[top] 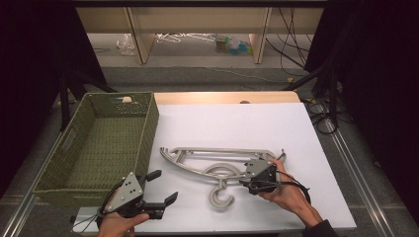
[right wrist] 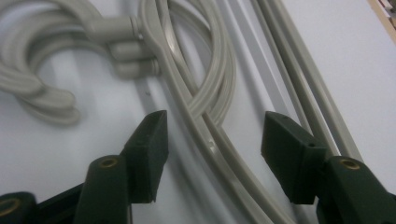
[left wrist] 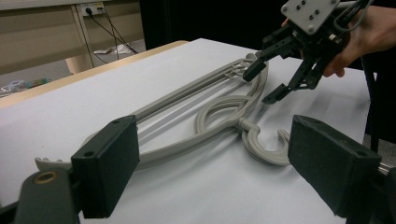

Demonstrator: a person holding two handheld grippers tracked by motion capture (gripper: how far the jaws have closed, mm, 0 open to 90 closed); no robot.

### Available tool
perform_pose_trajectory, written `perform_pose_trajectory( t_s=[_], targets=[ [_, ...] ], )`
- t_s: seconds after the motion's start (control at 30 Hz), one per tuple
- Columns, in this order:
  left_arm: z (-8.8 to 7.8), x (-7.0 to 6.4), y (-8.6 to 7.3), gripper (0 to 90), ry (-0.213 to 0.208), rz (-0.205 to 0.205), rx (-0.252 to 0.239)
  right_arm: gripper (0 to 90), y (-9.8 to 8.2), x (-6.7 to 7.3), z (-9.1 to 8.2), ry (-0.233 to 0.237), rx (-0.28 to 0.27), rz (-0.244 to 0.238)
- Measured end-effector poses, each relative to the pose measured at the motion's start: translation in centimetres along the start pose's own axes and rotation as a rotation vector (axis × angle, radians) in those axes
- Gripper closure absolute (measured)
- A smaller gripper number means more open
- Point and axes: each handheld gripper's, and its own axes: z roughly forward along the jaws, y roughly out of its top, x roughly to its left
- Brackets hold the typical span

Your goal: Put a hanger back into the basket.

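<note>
grey hangers [top: 217, 168], olive woven basket [top: 148, 129], white table [top: 237, 123]

A green woven basket [top: 99, 143] sits on the left part of the desk [top: 237, 128], its long side just beside the white sheet [top: 232, 123] that covers most of the top. A cut-out handle shows in its far wall. A strip of bare wood runs along the desk's far edge. Beyond the desk, on the floor, pale wooden legs [top: 141, 37] of other furniture stand, with white hangers [top: 178, 37] and a few small colourful items [top: 232, 45] lying between them. Black cables [top: 291, 44] trail across the floor at the right.
</note>
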Motion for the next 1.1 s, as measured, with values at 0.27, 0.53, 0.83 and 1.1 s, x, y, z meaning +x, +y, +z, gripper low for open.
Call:
perform_pose_trajectory(
  t_s=[0.27,0.53,0.83,1.1],
  targets=[
    [0.1,0.0,0.0,16.5,-0.008,0.008,-0.005,56.5,0.2,-0.6,1.6,-0.017,0.096,-0.151],
    [0.1,-0.1,-0.1,17.3,0.005,0.014,0.012,69.0,0.4,-0.2,1.8,-0.003,0.109,-0.254],
    [0.1,0.0,0.0,17.7,0.0,0.027,0.014,80.1,1.0,-0.2,1.0,-0.029,0.092,-0.44],
    [0.1,0.0,0.0,18.1,0.001,0.042,0.011,82.5,1.7,-0.1,-0.3,-0.046,0.042,-0.544]
  ],
)
